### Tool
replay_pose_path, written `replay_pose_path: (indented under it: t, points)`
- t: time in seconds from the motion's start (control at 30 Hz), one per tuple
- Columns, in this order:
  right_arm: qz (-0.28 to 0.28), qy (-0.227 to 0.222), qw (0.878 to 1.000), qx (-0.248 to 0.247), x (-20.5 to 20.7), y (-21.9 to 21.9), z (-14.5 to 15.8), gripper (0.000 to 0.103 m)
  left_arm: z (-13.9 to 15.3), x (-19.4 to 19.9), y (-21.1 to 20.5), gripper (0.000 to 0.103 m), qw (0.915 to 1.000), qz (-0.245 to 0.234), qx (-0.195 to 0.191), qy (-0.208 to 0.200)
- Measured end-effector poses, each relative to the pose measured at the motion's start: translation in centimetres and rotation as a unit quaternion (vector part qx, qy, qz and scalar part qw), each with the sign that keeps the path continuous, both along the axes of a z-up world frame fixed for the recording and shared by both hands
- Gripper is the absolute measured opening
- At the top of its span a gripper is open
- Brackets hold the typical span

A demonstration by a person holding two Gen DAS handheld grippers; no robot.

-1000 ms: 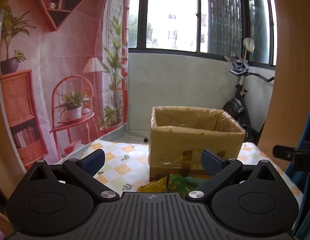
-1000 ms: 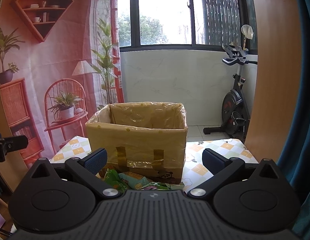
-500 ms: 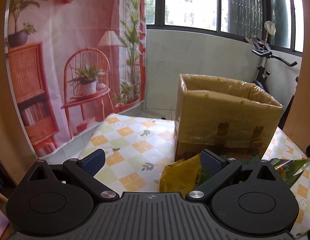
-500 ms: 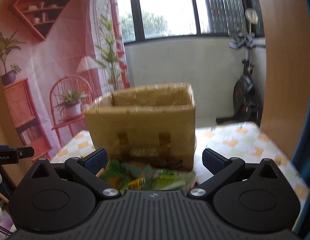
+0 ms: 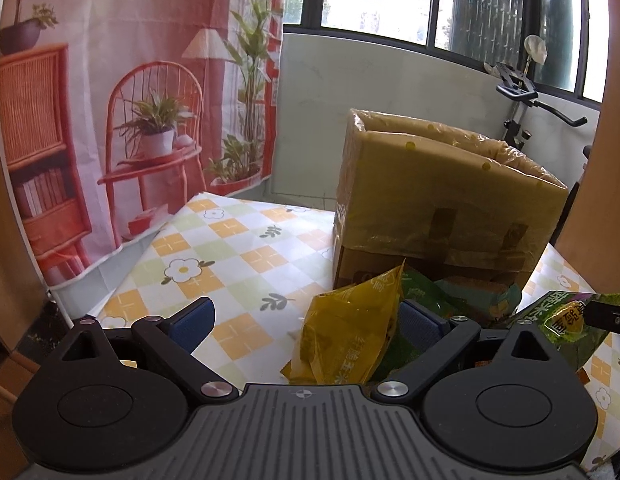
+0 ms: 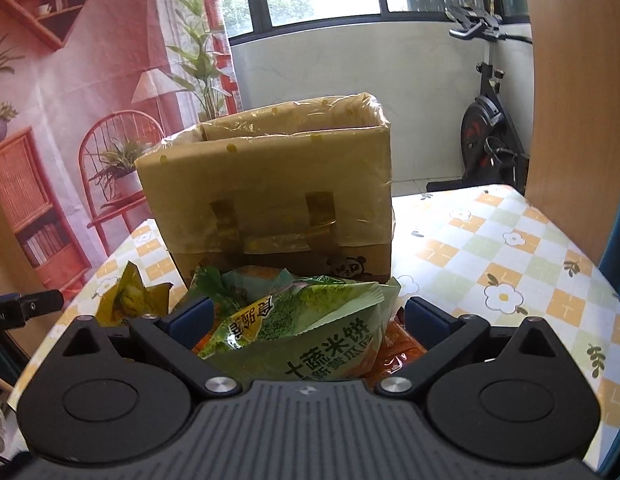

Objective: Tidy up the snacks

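Note:
An open cardboard box lined with yellowish plastic stands on the checkered tablecloth. Snack bags are piled in front of it. My left gripper is open and low over the table, with a yellow snack bag between its fingers, close to the right one. A green bag lies to the right. My right gripper is open around a green rice-cracker bag, and its pads stand apart from the bag. An orange packet lies beneath, with the yellow bag to the left and the box behind.
An exercise bike stands behind the table on the right. A printed backdrop hangs on the left. A wooden panel rises at the right. The table edge runs along the left.
Both grippers have tilted down and moved in toward the snack pile in front of the box. The bags now sit between the fingers, and both grippers stay open.

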State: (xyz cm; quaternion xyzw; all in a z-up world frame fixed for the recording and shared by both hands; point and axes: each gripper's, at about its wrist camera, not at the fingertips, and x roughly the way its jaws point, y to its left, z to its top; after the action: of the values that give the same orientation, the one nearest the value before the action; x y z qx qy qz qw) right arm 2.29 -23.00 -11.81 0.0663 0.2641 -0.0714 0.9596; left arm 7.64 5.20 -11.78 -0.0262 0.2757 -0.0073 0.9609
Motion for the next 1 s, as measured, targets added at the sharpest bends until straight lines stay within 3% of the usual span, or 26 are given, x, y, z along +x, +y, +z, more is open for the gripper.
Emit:
replay_pose_path:
  t: [0.4,0.63,1.0]
  points:
    - [-0.016,-0.002,1.000,0.002,0.1,-0.1,-0.7,0.103,-0.9,-0.1,-1.1,0.099,0.9997,-0.018,0.007,0.011]
    - [-0.034,0.010,0.999,0.005,1.7,-0.4,-1.6,0.103,-1.3,0.4,-1.9,0.094,0.9993,-0.034,0.014,-0.010]
    - [-0.042,0.024,0.993,0.106,2.8,-1.9,-3.6,0.102,-3.4,1.9,-2.1,0.085,0.9990,-0.037,0.007,0.025]
